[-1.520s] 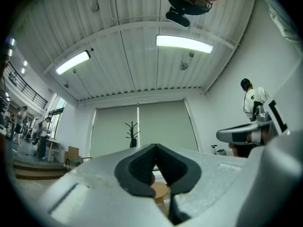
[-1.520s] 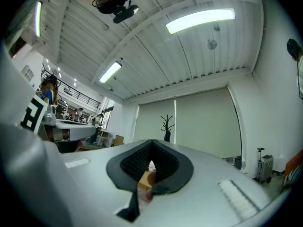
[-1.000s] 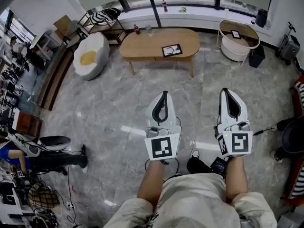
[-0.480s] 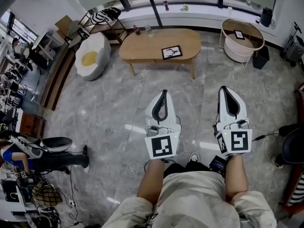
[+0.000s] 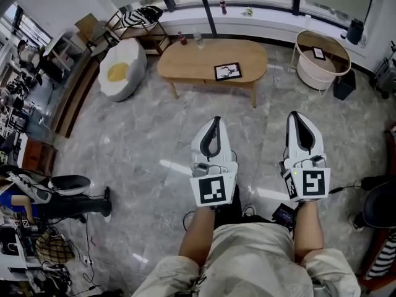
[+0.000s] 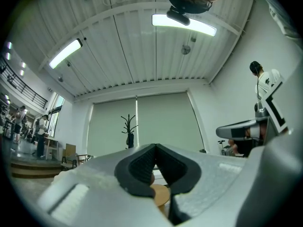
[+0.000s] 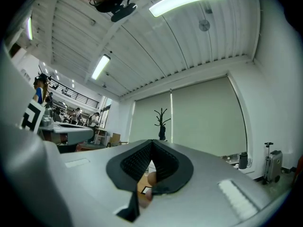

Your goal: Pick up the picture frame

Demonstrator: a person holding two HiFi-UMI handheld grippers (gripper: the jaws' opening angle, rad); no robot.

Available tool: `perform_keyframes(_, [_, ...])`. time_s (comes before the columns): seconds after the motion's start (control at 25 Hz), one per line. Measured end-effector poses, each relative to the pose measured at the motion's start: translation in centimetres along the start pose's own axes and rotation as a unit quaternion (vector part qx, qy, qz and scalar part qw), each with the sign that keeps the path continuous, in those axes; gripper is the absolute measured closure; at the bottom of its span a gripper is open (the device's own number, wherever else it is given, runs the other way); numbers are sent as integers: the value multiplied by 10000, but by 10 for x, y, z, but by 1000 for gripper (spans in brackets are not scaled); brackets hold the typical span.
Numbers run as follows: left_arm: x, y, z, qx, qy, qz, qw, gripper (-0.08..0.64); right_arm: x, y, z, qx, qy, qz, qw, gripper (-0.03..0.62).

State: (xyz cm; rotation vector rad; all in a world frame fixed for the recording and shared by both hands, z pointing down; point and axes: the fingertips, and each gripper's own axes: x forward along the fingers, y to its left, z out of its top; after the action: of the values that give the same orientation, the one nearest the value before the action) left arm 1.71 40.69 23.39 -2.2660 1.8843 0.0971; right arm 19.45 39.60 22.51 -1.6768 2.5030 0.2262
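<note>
Black border on the frame (image 5: 228, 71), white inside with a dark drawing. Pale wood for the counter (image 5: 185, 60). Grey, veined like marble, across the floor (image 5: 136, 135). White shells and black pads on the left tongs (image 5: 213, 121) and right tongs (image 5: 296, 116), black-and-white square markers on their cubes (image 5: 212, 190). White with a yellow middle for the beanbag (image 5: 120, 70). Beige for the shorts (image 5: 260, 258).

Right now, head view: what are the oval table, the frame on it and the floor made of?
Oval table: looks like light wood, matte; even tan top, matching legs; could be veneer.
Picture frame: thin dark border around a pale print; too small to tell wood from plastic.
Floor: grey veined stone or stone-look tile, polished; bright reflections show on it.
</note>
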Motion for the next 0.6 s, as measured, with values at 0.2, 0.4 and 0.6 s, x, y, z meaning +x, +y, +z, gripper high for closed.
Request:
perform_keyframes(0.2, [35, 15, -6, -62, -118, -49, 9999, 555, 36, 0, -6, -158, 14, 13, 9999, 591])
perform_keyframes(0.4, [72, 39, -14, -102, -88, -86, 9999, 555, 83, -3, -8, -251, 12, -89, 9996, 591])
perform_keyframes(0.6, [111, 69, -29, -79, 5, -38, 10000, 555, 132, -4, -17, -279, 87, -115, 9995, 591])
